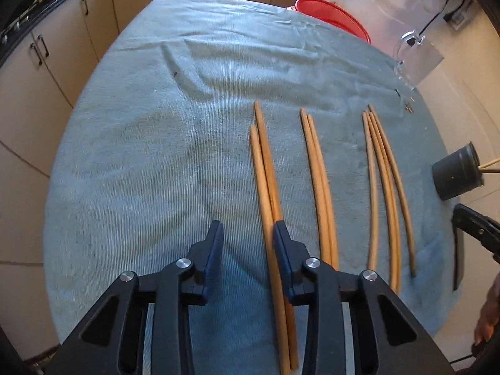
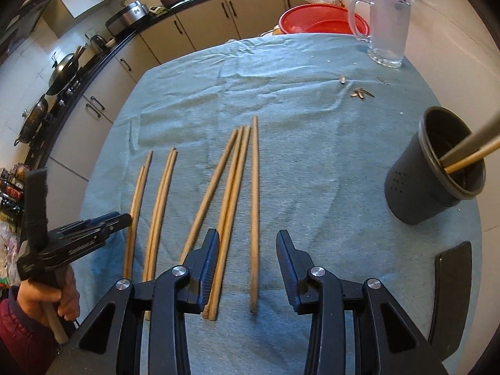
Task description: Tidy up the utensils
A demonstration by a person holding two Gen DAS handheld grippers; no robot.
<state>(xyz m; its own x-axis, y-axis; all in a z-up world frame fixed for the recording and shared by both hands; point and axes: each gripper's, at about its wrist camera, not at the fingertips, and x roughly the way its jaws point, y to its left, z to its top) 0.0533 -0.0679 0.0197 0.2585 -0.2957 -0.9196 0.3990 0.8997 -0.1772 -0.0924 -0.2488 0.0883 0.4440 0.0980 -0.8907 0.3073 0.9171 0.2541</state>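
Blue cloth; unreadable lettering on left gripper.

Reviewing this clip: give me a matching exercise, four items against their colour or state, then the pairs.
Items:
1. basin
2. jug
3. holder
4. cloth

Descriptions:
A. clear, standing on the cloth
B. dark, with utensils sticking out
C. red, behind the table's far edge
D. pale blue-green, chopsticks lying on it

Pairs: 1-C, 2-A, 3-B, 4-D
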